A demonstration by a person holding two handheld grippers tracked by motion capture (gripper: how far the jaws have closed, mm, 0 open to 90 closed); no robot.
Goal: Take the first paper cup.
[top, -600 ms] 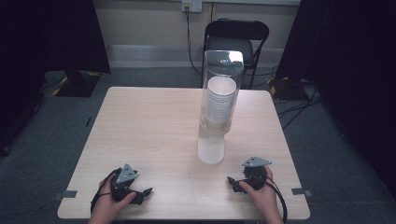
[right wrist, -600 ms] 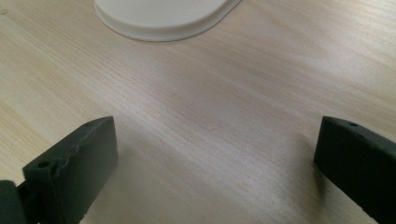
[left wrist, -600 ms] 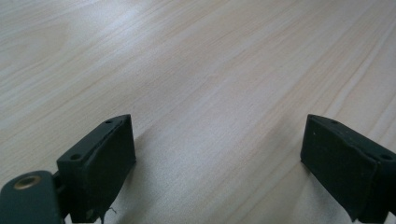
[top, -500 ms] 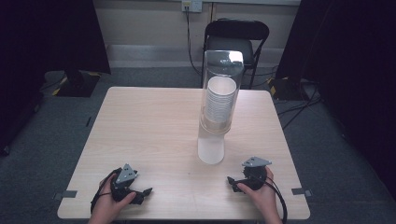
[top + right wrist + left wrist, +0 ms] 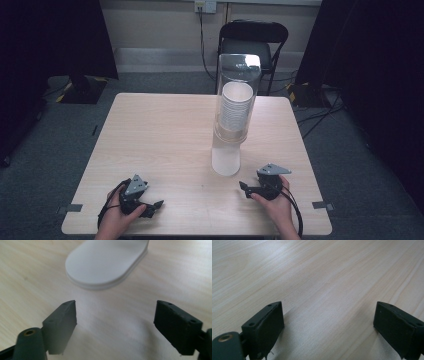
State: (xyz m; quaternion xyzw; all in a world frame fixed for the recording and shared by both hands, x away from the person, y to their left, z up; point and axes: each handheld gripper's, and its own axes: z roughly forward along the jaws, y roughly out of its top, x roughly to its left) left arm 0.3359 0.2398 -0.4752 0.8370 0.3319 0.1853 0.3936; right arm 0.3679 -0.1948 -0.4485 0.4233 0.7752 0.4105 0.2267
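Note:
A tall clear tube [image 5: 239,82] on a white base [image 5: 226,159] stands upright near the middle of the table and holds a stack of white paper cups [image 5: 236,111]. My left gripper [image 5: 155,206] rests near the front left edge, held by a hand, its jaws wide apart over bare wood [image 5: 327,315]. My right gripper [image 5: 244,188] rests at the front right, just right of the base, open with nothing between its jaws. The white base [image 5: 107,262] lies a short way ahead of the right gripper [image 5: 115,322].
The light wooden table [image 5: 160,135] has bare surface left of the tube. A black chair [image 5: 252,42] stands behind the far edge. Cables [image 5: 320,120] run over the grey floor at the right. Tape strips [image 5: 70,208] mark the floor by the front corners.

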